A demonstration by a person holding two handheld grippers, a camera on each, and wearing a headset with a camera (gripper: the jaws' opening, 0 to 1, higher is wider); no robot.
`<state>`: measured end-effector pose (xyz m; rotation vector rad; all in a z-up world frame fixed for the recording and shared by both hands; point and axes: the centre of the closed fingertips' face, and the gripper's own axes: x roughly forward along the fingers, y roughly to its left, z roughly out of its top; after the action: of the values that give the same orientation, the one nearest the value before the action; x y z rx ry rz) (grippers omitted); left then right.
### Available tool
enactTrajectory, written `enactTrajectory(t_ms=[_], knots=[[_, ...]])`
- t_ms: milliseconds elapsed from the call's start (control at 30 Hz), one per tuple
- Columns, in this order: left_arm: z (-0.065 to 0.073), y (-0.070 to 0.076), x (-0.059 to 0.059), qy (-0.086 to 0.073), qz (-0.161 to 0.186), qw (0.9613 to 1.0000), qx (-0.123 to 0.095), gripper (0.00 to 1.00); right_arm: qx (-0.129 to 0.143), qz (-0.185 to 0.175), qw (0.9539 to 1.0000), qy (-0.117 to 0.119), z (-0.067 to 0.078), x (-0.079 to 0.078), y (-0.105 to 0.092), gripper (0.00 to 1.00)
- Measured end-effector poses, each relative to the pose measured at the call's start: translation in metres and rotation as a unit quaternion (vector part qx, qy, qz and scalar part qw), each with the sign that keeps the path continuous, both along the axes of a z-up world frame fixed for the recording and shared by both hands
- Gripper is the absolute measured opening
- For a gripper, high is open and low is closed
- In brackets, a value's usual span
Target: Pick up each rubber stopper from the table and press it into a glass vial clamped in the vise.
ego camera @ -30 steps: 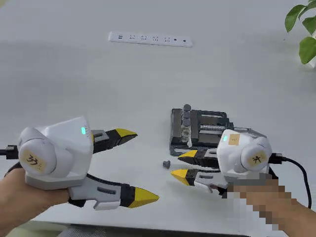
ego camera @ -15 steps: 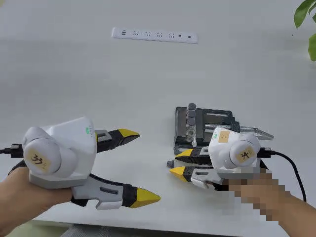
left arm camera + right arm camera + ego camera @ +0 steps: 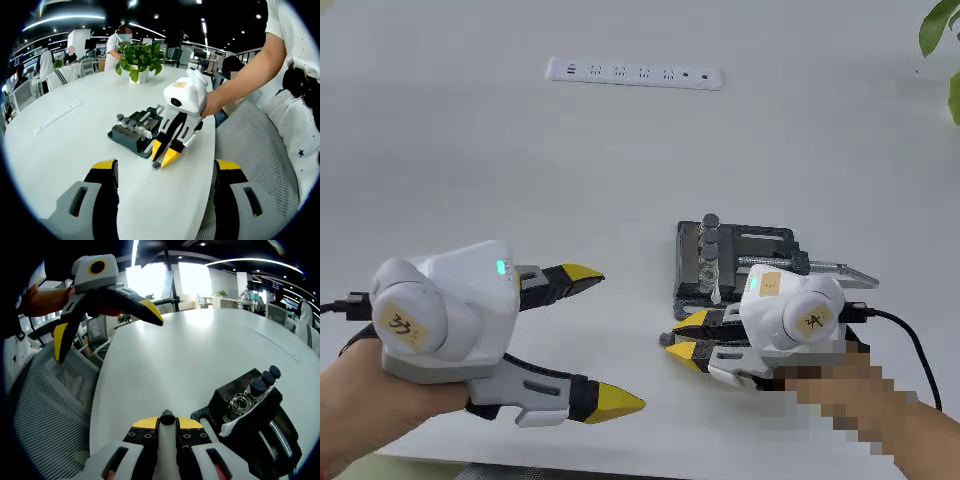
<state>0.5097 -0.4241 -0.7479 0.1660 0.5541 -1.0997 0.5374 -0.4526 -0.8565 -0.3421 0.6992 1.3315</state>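
White counter [image 3: 470, 170], wide. A long white power strip [image 3: 633, 73] lies flat on its far side. Green leafy plant [image 3: 942, 40] at the far right corner. Grey mesh chair [image 3: 47, 390] just off the near edge, beside the person.

Dark metal bench vise [image 3: 745, 245] right of centre on the counter, screw running out to the right. A row of small glass vials [image 3: 240, 404] is clamped upright in it. The three farther ones are capped dark; the nearest is open-mouthed. A scrap of white material [image 3: 226, 428] sits at the vise's near face below the open vial; what it is cannot be told.

The right tongs [image 3: 680, 338] are held low, just beside the vise's near left corner, tips pointing left. They are drawn almost together and pinch a small dark grey rubber stopper [image 3: 167, 417] between the yellow tips. Contact with the counter cannot be told.

The left tongs [image 3: 603, 338] are well apart to the left, above the near edge, tips pointing right, spread wide and empty.
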Motion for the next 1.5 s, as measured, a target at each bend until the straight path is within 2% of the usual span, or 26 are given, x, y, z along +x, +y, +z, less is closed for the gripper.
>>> enactTrajectory(t_ms=[333,500,633,833,933,1067,1133,1300,1500], knots=[[0.001,-0.002,0.000,-0.001,-0.002,1.0000,0.000,0.76,0.000,-0.001,1.0000,-0.001,0.000,0.000,-0.001,0.07],[0.003,-0.002,0.000,-0.005,-0.005,1.0000,0.001,0.73,0.008,0.005,1.0000,0.001,0.009,-0.003,-0.005,0.07],[0.006,-0.005,0.003,-0.009,-0.008,0.9999,-0.002,0.69,0.026,0.016,0.9995,0.002,0.027,-0.006,-0.010,0.07],[0.012,-0.011,0.008,-0.018,-0.016,0.9997,-0.008,0.55,0.065,0.027,0.9974,0.017,0.069,-0.015,-0.021,0.07],[0.018,-0.019,0.009,-0.028,-0.024,0.9992,-0.014,0.51,0.083,0.033,0.9958,0.020,0.092,-0.021,-0.024,0.07],[0.025,-0.029,0.009,-0.037,-0.041,0.9983,-0.020,0.44,0.102,0.039,0.9939,0.018,0.114,-0.025,-0.025,0.07],[0.028,-0.034,0.007,-0.042,-0.050,0.9977,-0.020,0.40,0.119,0.040,0.9918,0.021,0.127,-0.027,-0.023,0.07],[0.035,-0.038,0.007,-0.051,-0.062,0.9964,-0.026,0.26,0.127,0.048,0.9905,0.018,0.143,-0.032,-0.022,0.07],[0.040,-0.042,0.006,-0.055,-0.073,0.9950,-0.039,0.19,0.130,0.059,0.9897,0.016,0.150,-0.038,-0.020,0.07]])
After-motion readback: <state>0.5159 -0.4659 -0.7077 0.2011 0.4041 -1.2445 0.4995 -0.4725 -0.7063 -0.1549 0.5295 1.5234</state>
